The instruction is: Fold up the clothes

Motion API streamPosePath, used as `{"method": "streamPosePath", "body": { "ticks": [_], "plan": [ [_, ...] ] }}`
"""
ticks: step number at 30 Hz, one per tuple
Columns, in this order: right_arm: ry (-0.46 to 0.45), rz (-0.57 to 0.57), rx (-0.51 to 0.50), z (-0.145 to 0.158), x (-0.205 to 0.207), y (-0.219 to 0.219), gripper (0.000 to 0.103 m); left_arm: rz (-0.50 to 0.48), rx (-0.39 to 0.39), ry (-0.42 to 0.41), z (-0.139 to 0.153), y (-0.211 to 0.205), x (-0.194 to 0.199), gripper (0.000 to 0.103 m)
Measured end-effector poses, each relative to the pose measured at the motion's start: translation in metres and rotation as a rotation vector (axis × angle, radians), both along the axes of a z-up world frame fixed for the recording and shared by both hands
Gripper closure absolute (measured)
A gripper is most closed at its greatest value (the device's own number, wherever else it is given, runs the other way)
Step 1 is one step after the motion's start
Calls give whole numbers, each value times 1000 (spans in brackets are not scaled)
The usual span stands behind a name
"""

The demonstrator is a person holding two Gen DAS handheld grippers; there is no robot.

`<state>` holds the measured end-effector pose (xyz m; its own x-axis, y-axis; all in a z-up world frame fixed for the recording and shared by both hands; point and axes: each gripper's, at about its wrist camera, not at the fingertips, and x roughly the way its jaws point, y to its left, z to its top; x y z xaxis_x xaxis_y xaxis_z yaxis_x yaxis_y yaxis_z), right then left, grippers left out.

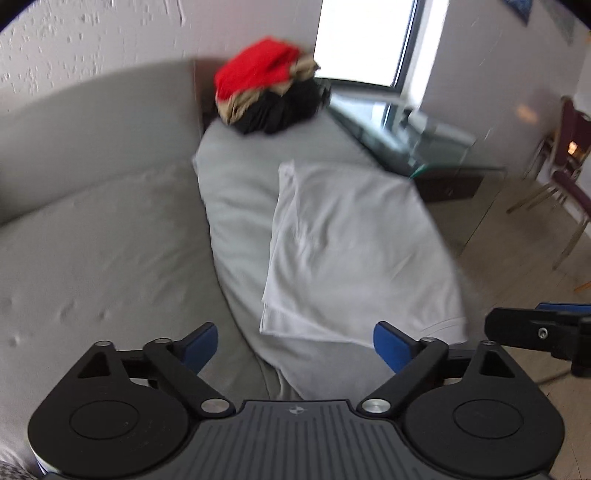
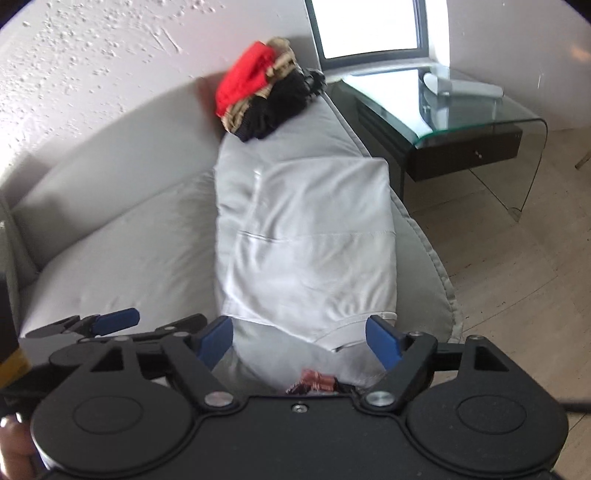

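Note:
A folded white garment (image 1: pixel 354 251) lies flat on the right seat cushion of a grey sofa (image 1: pixel 92 236); the right wrist view shows the same white garment (image 2: pixel 314 243) straight ahead. My left gripper (image 1: pixel 295 345) hangs above the garment's near edge, open, with nothing between its blue pads. My right gripper (image 2: pixel 300 341) is open too, above the garment's near hem, and holds nothing. A pile of red, tan and black clothes (image 1: pixel 269 86) sits at the far end of the cushion; the right wrist view shows this clothes pile (image 2: pixel 266 88) too.
A glass side table (image 2: pixel 461 118) with a dark drawer stands right of the sofa, under a bright window (image 2: pixel 369 26). Pale floor (image 2: pixel 517 277) runs along the right. A chair (image 1: pixel 565 184) stands at the far right. A small reddish object (image 2: pixel 314 382) lies just under my right gripper.

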<state>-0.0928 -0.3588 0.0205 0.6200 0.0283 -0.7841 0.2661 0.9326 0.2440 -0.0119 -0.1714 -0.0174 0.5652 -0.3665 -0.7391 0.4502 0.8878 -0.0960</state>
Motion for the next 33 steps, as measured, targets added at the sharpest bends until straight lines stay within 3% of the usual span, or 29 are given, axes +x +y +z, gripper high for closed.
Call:
{"method": "streamPosePath", "body": {
  "ticks": [2, 9, 13, 15, 23, 27, 33],
  "plan": [
    [5, -9, -7, 16, -7, 4, 15, -15, 0, -31, 13, 2, -12, 7],
    [-8, -20, -31, 70, -40, 11, 12, -68, -73, -58, 48, 9, -42, 1],
    [-60, -23, -59, 88, -54, 13, 11, -86, -46, -58, 52, 6, -47, 1],
    [-50, -27, -63, 79, -51, 12, 0, -79, -21, -59, 46, 2, -45, 1],
    [23, -44, -86, 35, -38, 13, 0, -34, 7, -25, 20, -2, -36, 1],
    [40, -56, -149, 27, -33, 14, 0, -23, 3, -5, 14, -3, -32, 1],
    [74, -51, -166, 20, -28, 8, 0, -44, 4, 8, 9, -9, -32, 1]
  ]
}}
